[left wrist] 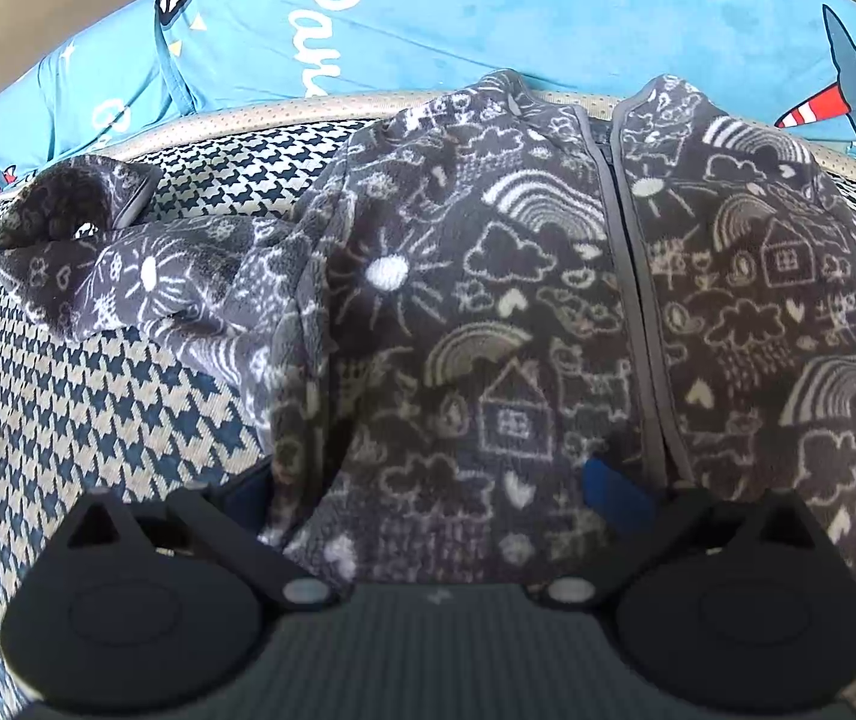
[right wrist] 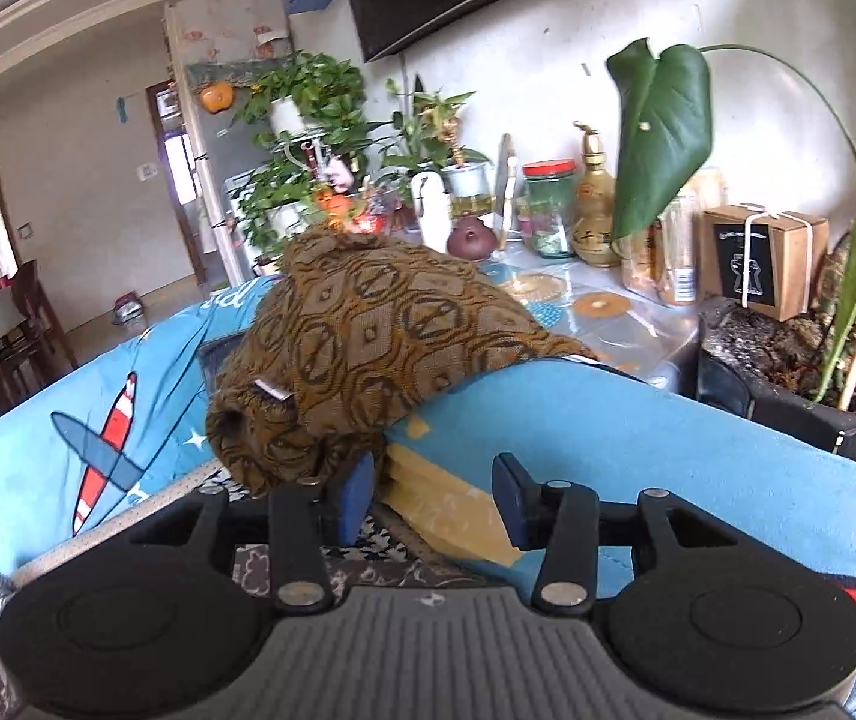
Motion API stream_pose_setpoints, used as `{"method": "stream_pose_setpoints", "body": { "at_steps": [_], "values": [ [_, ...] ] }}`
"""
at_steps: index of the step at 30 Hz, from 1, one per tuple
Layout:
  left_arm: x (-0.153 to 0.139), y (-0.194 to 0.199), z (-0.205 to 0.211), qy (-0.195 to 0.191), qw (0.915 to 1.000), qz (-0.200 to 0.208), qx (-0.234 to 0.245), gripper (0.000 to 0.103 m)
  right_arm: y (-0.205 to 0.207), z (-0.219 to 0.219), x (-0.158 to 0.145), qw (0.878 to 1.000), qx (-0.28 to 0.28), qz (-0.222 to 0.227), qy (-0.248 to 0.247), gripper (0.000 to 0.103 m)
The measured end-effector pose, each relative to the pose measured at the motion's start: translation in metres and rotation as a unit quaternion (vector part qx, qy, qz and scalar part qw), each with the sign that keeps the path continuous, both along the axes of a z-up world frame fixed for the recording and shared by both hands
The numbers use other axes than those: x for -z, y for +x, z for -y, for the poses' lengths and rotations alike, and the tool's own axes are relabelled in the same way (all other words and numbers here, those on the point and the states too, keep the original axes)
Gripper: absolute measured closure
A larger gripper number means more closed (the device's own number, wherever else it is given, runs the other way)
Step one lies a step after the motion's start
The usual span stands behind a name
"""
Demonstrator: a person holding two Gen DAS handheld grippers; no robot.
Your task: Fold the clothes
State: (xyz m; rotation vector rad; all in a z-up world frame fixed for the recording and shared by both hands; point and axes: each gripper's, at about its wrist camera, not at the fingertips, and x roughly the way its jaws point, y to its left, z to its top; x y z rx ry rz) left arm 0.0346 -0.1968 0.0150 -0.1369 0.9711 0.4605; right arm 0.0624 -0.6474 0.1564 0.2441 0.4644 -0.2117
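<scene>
Right wrist: tongs (right wrist: 431, 501) parted, level-ish.

Patterned fleece jacket (left wrist: 518, 312) flat on houndstooth cushion (left wrist: 68, 396), zip front up.
Left gripper (left wrist: 428, 492) at the hem, jaws wide with fabric bunched between; one sleeve (left wrist: 128, 258) lies out leftward; blue airplane-print cover (left wrist: 488, 30) behind.

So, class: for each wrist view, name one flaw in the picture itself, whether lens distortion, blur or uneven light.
Left wrist view: the fisheye bows the sofa's beige edge into an arc, and the patterned fleece jacket goes soft close to the lens. Right wrist view: the ceiling moulding bends, the doorway burns out white, and the brown garment stays sharp.
</scene>
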Motion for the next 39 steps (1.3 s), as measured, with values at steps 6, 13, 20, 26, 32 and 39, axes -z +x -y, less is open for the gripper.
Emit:
{"method": "stream_pose_setpoints", "body": {
  "at_steps": [6,13,20,26,32,39],
  "values": [
    [0.000,0.000,-0.001,-0.001,1.0000,0.000,0.001,0.000,0.015,-0.014,0.027,0.992,-0.097,-0.072,-0.029,0.060],
    [0.000,0.001,0.000,-0.002,1.0000,-0.001,0.001,0.000,0.021,-0.013,0.070,0.972,-0.141,-0.141,-0.124,0.060],
    [-0.001,-0.001,-0.001,0.000,1.0000,-0.001,0.004,0.000,0.021,-0.014,0.097,0.951,-0.181,-0.164,-0.189,0.060],
    [-0.001,0.000,-0.001,0.000,1.0000,-0.001,0.004,0.000,0.029,-0.017,0.114,0.939,-0.195,-0.178,-0.219,0.070],
    [-0.001,0.000,0.000,0.000,1.0000,-0.001,0.004,0.000,0.032,-0.015,0.109,0.948,-0.195,-0.170,-0.184,0.098],
    [0.000,0.000,0.000,0.002,1.0000,0.000,0.002,0.000,0.018,-0.013,0.062,0.969,-0.232,-0.079,-0.025,0.099]
  ]
}}
